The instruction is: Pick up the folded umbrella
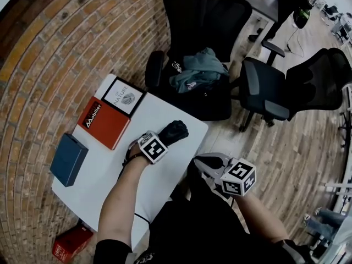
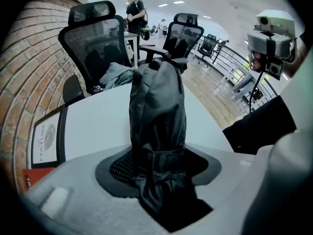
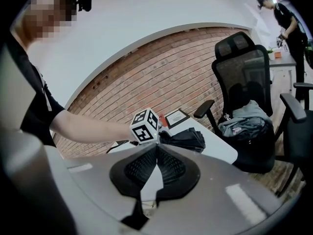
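Note:
A folded black umbrella [image 1: 174, 132] lies on the white table [image 1: 159, 110] near its right edge. My left gripper [image 1: 165, 139] points steeply down onto the umbrella's near end. In the left gripper view the umbrella [image 2: 157, 111] fills the gap between the jaws, and the left gripper [image 2: 159, 166] is shut on the bundled fabric. My right gripper [image 1: 201, 161] hangs off the table's right edge, apart from the umbrella, its jaws together with nothing in them. In the right gripper view the right gripper [image 3: 156, 150] faces the umbrella [image 3: 187, 138] and the left gripper's marker cube [image 3: 145, 126].
On the table's left part lie a red book [image 1: 104, 123], a framed white book [image 1: 124, 97] and a blue box [image 1: 68, 159]. A red box [image 1: 71, 242] sits on the floor. A black office chair with a teal garment [image 1: 199, 70] stands behind the table, another chair [image 1: 297, 87] to its right.

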A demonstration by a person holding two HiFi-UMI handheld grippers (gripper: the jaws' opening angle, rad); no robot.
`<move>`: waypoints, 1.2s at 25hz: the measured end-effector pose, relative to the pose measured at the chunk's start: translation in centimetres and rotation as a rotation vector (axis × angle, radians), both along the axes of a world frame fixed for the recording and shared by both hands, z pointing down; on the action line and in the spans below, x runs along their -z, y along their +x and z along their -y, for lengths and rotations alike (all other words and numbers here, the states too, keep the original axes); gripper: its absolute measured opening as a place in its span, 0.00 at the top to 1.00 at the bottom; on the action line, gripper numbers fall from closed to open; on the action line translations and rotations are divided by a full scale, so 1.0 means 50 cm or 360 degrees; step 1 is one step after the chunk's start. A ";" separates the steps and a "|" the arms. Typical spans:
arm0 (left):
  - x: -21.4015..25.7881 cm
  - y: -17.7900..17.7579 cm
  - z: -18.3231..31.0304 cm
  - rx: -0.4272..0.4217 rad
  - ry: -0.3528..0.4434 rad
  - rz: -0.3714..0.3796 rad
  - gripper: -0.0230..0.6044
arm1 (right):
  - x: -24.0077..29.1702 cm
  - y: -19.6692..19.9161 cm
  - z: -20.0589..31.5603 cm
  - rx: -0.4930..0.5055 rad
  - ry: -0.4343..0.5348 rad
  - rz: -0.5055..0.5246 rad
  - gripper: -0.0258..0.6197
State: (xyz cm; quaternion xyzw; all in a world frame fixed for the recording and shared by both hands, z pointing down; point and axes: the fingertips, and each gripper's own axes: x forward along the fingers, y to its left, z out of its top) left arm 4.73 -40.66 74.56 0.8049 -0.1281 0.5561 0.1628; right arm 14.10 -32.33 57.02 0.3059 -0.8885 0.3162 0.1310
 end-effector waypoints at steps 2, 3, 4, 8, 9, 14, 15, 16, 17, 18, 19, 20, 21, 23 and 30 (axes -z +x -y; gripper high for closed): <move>0.023 -0.001 -0.007 0.0054 0.0005 -0.0067 0.54 | 0.007 -0.003 -0.004 -0.0007 0.0006 -0.0002 0.96; 0.038 -0.001 -0.010 0.0083 0.0012 -0.0108 0.54 | 0.011 -0.006 -0.006 -0.0012 0.0011 -0.0002 0.96; 0.056 -0.002 -0.011 0.0114 0.0026 -0.0152 0.54 | 0.016 -0.009 -0.007 -0.0018 0.0019 -0.0002 0.96; 0.148 -0.011 -0.007 0.0258 0.0131 -0.0345 0.54 | 0.050 -0.023 -0.004 -0.0042 0.0084 0.0006 0.96; 0.176 -0.018 -0.009 0.0295 0.0161 -0.0386 0.54 | 0.063 -0.028 -0.003 -0.0044 0.0111 0.0011 0.96; 0.297 -0.062 -0.037 0.0415 0.0314 -0.0591 0.54 | 0.120 -0.067 -0.017 -0.0028 0.0239 0.0018 0.96; 0.319 -0.072 -0.046 0.0433 0.0341 -0.0632 0.54 | 0.129 -0.077 -0.024 -0.0021 0.0264 0.0007 0.96; 0.342 -0.082 -0.057 0.0451 0.0366 -0.0675 0.54 | 0.138 -0.088 -0.031 -0.0009 0.0294 -0.0015 0.96; 0.364 -0.091 -0.067 0.0468 0.0389 -0.0719 0.54 | 0.146 -0.099 -0.040 0.0006 0.0328 -0.0044 0.96; 0.386 -0.101 -0.079 0.0485 0.0410 -0.0761 0.54 | 0.154 -0.110 -0.048 0.0025 0.0362 -0.0072 0.96; 0.407 -0.110 -0.091 0.0500 0.0430 -0.0800 0.54 | 0.164 -0.121 -0.057 0.0042 0.0389 -0.0086 0.96; 0.427 -0.120 -0.102 0.0512 0.0451 -0.0833 0.54 | 0.175 -0.132 -0.066 0.0054 0.0408 -0.0083 0.96; 0.445 -0.130 -0.113 0.0521 0.0475 -0.0859 0.54 | 0.187 -0.142 -0.072 0.0059 0.0422 -0.0068 0.96; 0.478 -0.150 -0.130 0.0536 0.0530 -0.0894 0.54 | 0.210 -0.159 -0.080 0.0065 0.0447 -0.0034 0.96; 0.563 -0.190 -0.177 0.0619 0.0621 -0.1066 0.54 | 0.272 -0.189 -0.092 0.0101 0.0551 -0.0011 0.96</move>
